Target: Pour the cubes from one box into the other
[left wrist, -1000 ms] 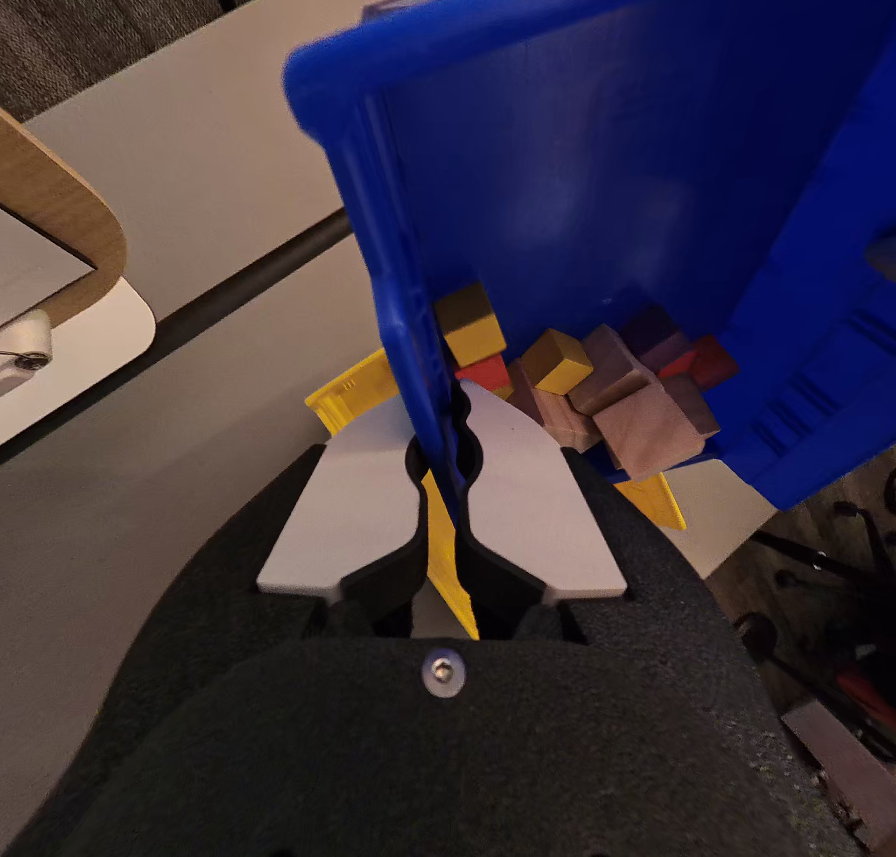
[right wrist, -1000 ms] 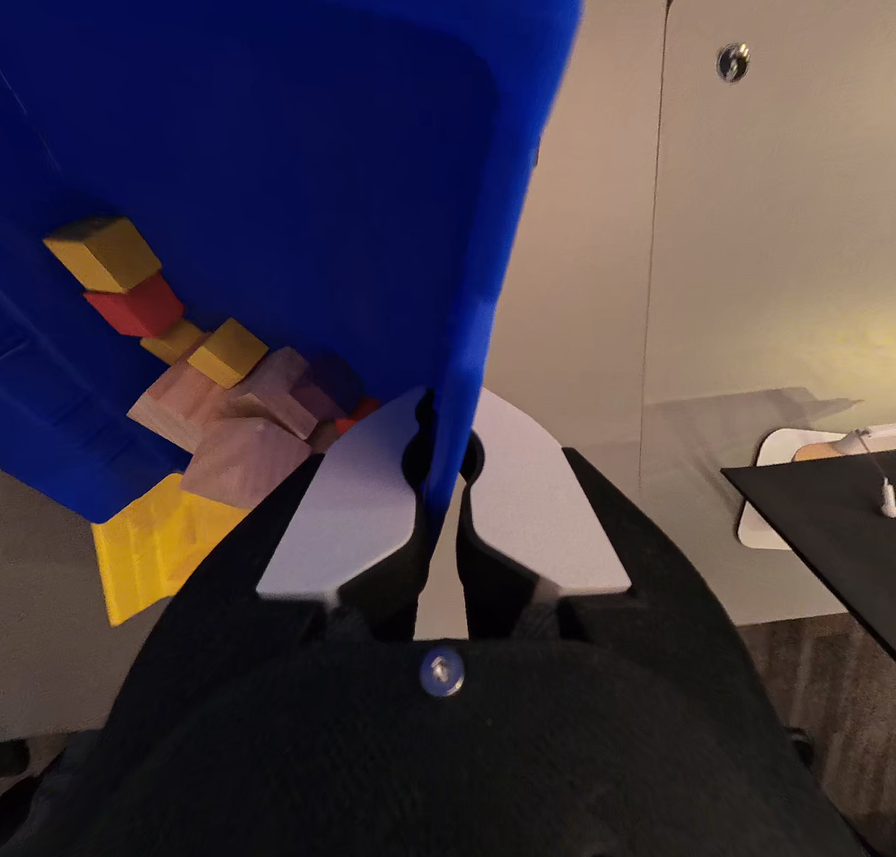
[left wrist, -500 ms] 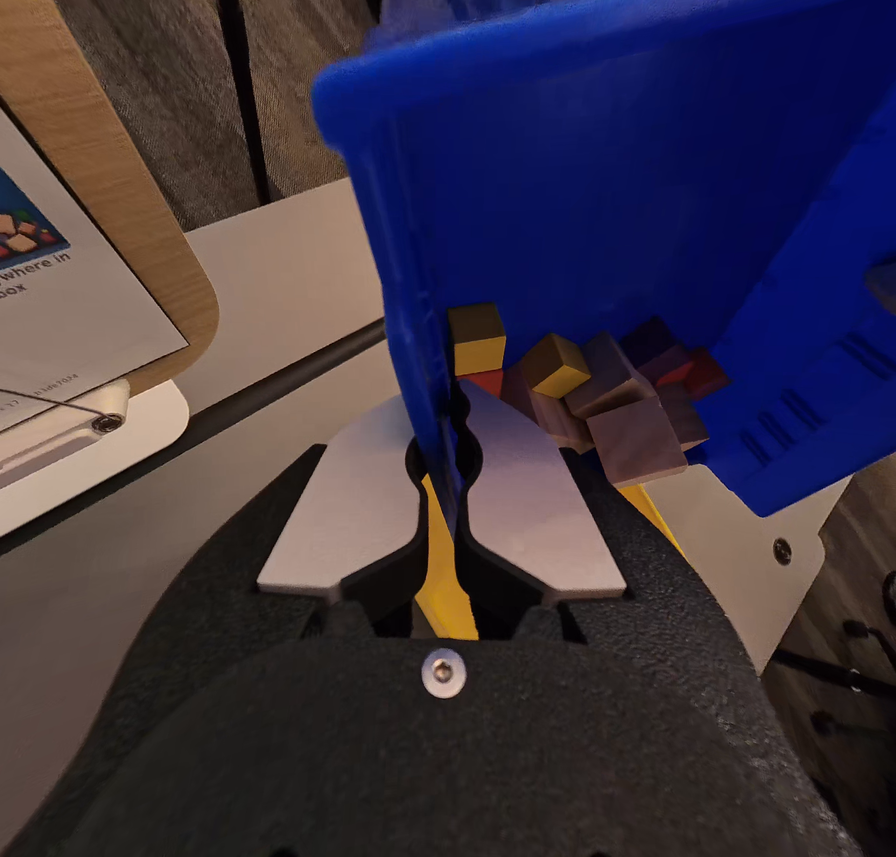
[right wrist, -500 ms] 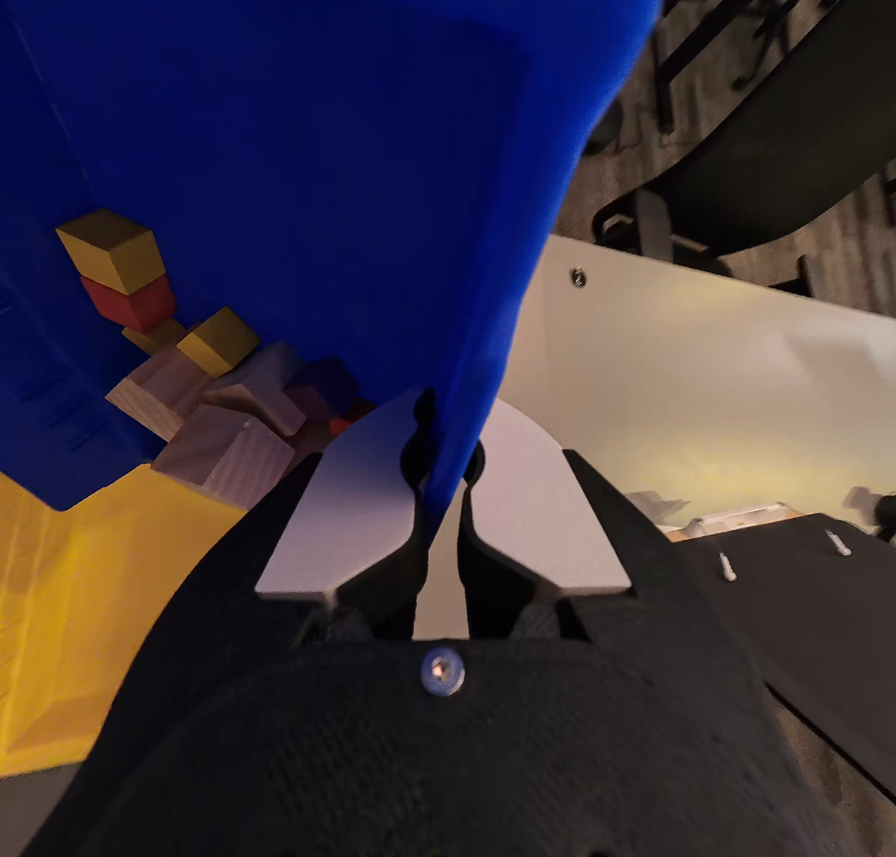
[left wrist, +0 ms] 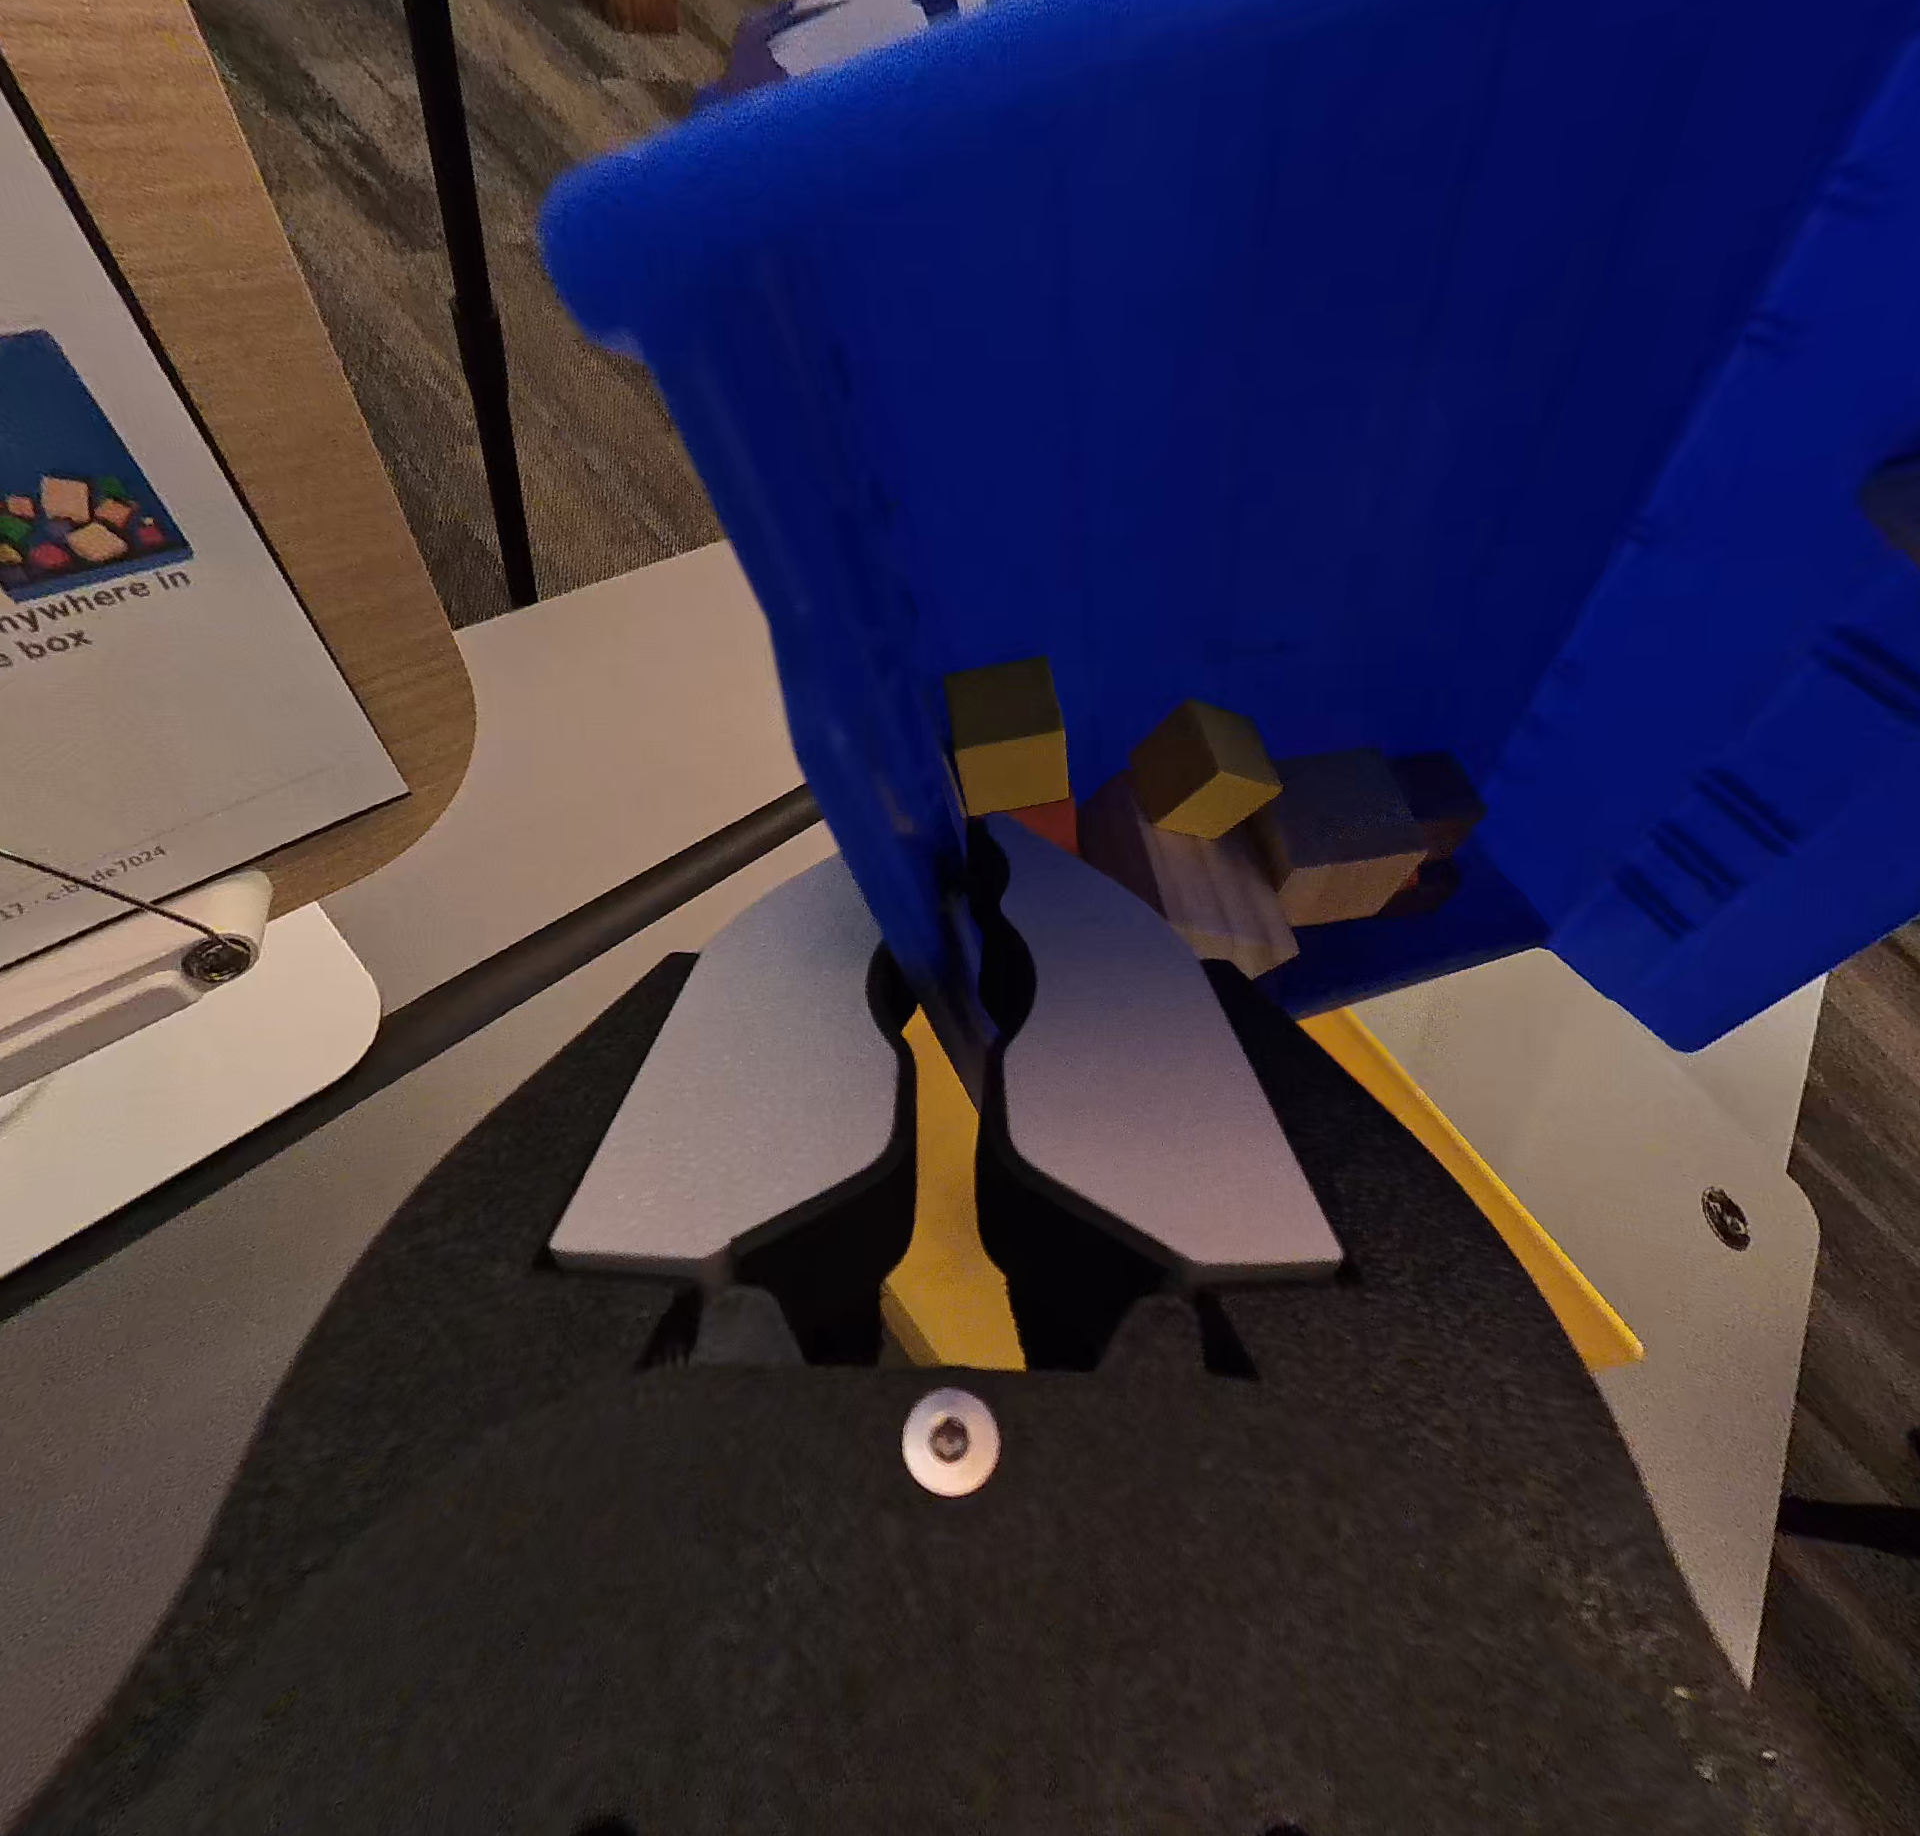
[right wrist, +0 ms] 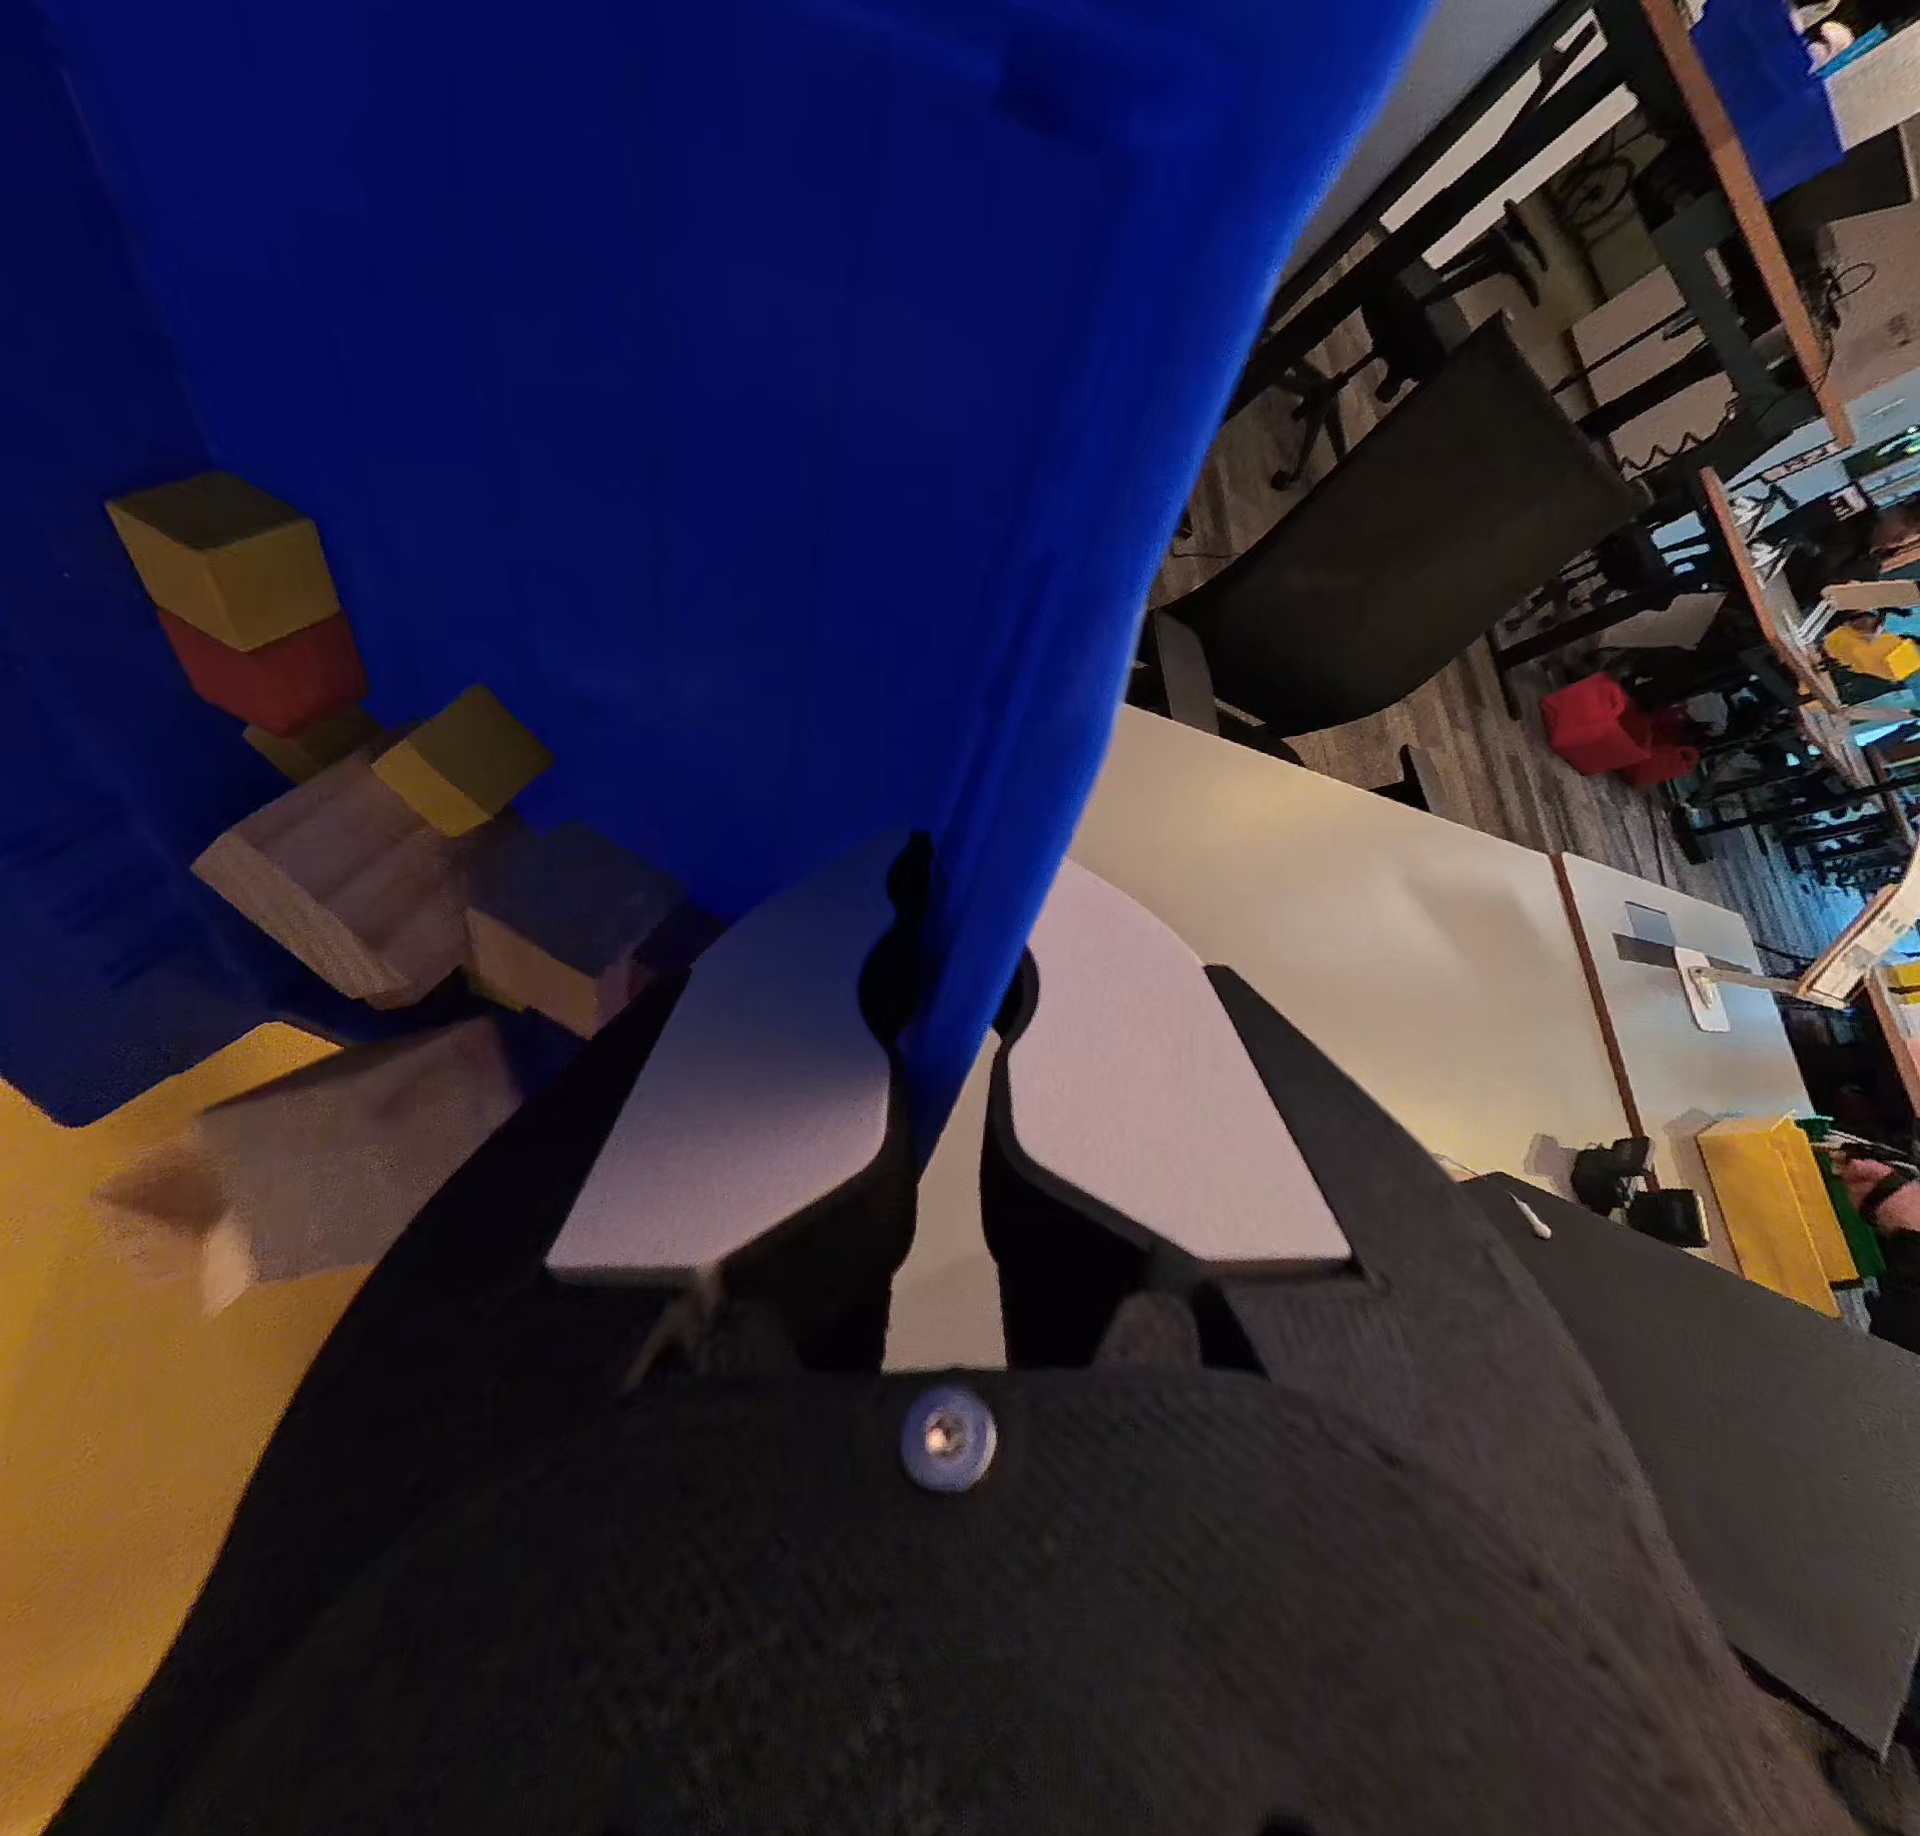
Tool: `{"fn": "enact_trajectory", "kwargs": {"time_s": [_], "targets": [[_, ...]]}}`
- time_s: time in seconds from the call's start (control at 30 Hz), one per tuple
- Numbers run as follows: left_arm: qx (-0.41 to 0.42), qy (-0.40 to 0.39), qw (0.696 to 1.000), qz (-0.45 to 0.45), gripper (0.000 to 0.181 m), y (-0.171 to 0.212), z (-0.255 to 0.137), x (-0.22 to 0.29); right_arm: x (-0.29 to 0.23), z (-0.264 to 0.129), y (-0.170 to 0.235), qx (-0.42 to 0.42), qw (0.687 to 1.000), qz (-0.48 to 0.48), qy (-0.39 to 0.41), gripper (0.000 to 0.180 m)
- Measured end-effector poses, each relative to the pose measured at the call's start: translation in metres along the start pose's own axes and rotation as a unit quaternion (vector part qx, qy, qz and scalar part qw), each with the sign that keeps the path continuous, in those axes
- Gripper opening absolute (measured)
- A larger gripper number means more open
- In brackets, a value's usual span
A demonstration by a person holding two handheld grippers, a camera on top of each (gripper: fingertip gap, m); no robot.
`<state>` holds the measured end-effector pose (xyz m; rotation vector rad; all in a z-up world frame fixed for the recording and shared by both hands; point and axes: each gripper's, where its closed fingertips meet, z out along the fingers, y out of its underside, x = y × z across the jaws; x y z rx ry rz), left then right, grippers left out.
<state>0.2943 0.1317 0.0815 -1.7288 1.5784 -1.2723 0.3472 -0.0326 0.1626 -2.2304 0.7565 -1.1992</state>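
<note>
A blue box (left wrist: 1247,384) is tilted steeply above a yellow box (left wrist: 1475,1194). My left gripper (left wrist: 961,955) is shut on the blue box's left wall. My right gripper (right wrist: 935,955) is shut on its right wall (right wrist: 727,332). Several cubes, yellow (left wrist: 1006,737), red and plain wood (left wrist: 1340,841), lie heaped at the lowered open end. In the right wrist view the same heap shows, with a yellow cube (right wrist: 229,560) on a red one. A blurred wooden cube (right wrist: 312,1163) is in mid-air over the yellow box (right wrist: 104,1423).
A wooden stand with a printed sheet (left wrist: 156,539) on a white base stands at the left on the grey table (left wrist: 582,674). The table corner (left wrist: 1725,1215) lies right of the yellow box. Chairs (right wrist: 1403,560), desks and a second yellow box (right wrist: 1766,1204) are beyond the table.
Both grippers have tipped the blue box further towards its open end. The cubes slid towards the lip, and one wooden cube has left the blue box and is falling over the yellow box.
</note>
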Motion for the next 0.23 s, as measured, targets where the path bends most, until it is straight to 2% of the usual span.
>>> {"fn": "enact_trajectory", "kwargs": {"time_s": [0.23], "targets": [[0.058,0.013,0.998,0.032,0.007,-0.003,-0.012,0.008,0.003,-0.022,-0.006,0.043,0.999,-0.011,0.03,0.007]]}}
